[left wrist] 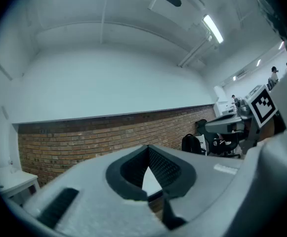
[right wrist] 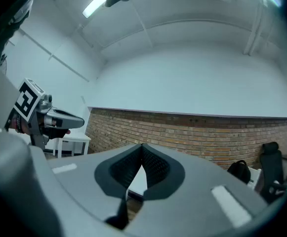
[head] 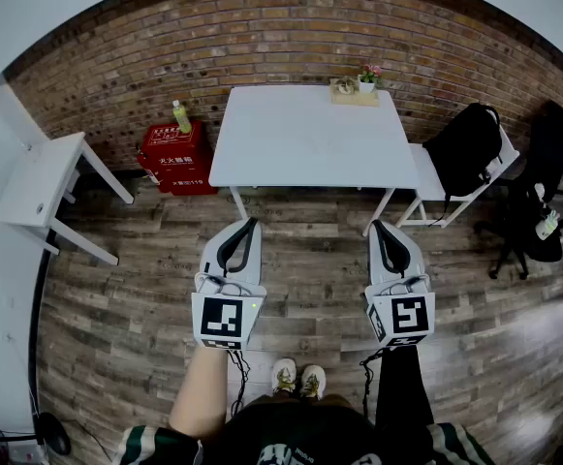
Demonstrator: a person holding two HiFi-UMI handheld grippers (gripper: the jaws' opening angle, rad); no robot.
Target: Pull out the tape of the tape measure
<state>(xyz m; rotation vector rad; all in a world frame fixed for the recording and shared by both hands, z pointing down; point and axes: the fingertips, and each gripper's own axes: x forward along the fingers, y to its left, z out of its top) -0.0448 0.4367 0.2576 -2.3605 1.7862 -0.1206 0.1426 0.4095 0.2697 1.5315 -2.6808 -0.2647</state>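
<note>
I see no tape measure in any view. My left gripper is held level over the wood floor, short of the white table's front edge, with its jaws shut and nothing between them. My right gripper is beside it, also level, shut and empty. In the left gripper view the closed tips point at the brick wall, and the table shows through the gap below them. The right gripper view shows the same closed tips in front of the table.
A small wooden tray with a potted plant sits at the table's far right corner. Red boxes with a green bottle stand left of the table. Further left is a white side table. At the right are a chair with a black backpack and a black office chair.
</note>
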